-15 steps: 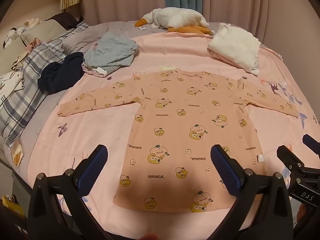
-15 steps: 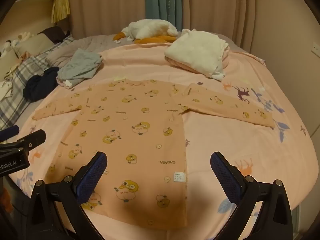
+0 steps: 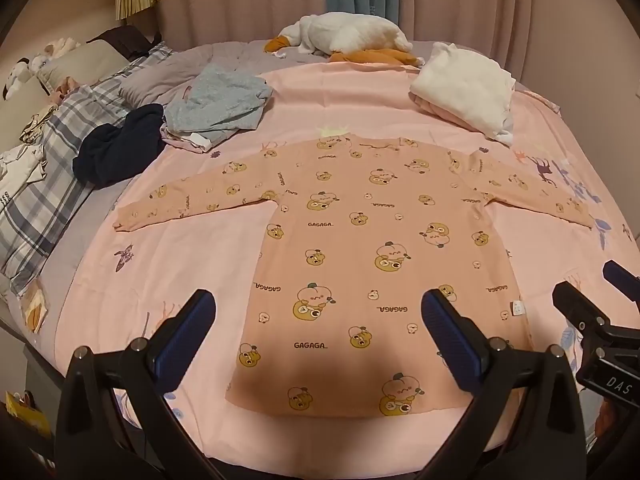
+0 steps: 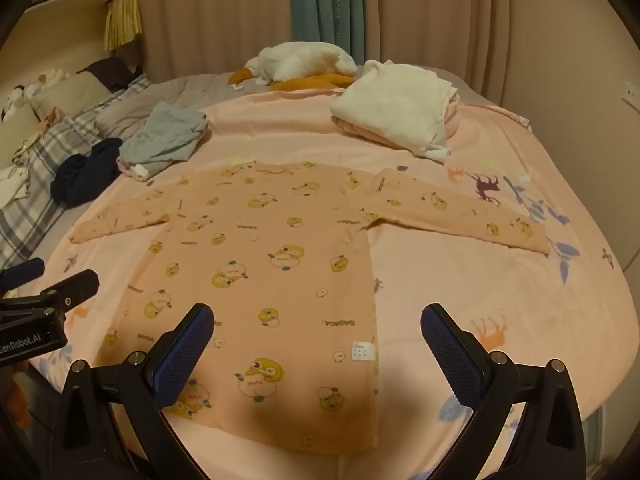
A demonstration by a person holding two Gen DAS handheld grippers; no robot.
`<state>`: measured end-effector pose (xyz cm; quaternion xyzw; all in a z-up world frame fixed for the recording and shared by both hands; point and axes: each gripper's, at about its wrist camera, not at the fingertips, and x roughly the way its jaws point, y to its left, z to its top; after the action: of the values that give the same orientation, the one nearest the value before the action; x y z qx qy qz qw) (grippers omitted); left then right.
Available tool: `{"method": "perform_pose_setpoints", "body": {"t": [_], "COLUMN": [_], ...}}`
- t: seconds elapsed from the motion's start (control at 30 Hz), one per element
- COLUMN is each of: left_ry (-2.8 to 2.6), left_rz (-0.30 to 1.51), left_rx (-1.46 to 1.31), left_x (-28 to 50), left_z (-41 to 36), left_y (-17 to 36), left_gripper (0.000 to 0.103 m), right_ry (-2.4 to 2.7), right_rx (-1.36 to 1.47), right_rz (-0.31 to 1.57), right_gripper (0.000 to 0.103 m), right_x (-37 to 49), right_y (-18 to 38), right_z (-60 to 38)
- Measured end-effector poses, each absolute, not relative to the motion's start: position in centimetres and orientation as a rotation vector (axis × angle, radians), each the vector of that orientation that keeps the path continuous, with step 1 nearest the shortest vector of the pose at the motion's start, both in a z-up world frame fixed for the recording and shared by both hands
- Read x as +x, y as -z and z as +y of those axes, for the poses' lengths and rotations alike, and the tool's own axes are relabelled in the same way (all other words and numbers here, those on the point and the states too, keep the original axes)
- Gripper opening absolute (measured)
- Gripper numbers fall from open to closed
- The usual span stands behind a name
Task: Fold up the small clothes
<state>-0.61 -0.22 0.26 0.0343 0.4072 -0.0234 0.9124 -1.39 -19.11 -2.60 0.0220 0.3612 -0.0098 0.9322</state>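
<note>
A small orange long-sleeved shirt (image 3: 360, 248) with cartoon prints lies flat on the pink sheet, sleeves spread out to both sides, hem toward me. It also shows in the right wrist view (image 4: 256, 280). My left gripper (image 3: 316, 320) is open and empty, held above the shirt's hem. My right gripper (image 4: 316, 332) is open and empty, above the shirt's right hem edge by the white care label (image 4: 363, 350). The right gripper (image 3: 592, 312) shows at the right edge of the left wrist view; the left gripper (image 4: 44, 292) shows at the left edge of the right wrist view.
A grey garment (image 3: 218, 106) and a dark navy one (image 3: 120, 146) lie crumpled at the back left. Folded white and pink clothes (image 3: 466, 88) sit at the back right. A plush goose (image 3: 348, 38) lies by the curtains. Plaid pillows (image 3: 44, 184) line the left side.
</note>
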Motion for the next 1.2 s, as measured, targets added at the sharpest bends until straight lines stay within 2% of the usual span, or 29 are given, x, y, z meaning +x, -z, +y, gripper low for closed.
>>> {"method": "perform_pose_setpoints", "body": {"t": [1.2], "left_ry": [0.062], "left_rz": [0.848], "left_rx": [0.092], "left_x": [-0.7], "left_z": [-1.3], "left_y": [0.0], "left_gripper": [0.103], "right_ry": [0.006], "right_rx": [0.059], "right_rz": [0.735], "right_gripper": [0.102], "right_x": [-1.6], "right_y": [2.5], "right_z": [-19.3]}}
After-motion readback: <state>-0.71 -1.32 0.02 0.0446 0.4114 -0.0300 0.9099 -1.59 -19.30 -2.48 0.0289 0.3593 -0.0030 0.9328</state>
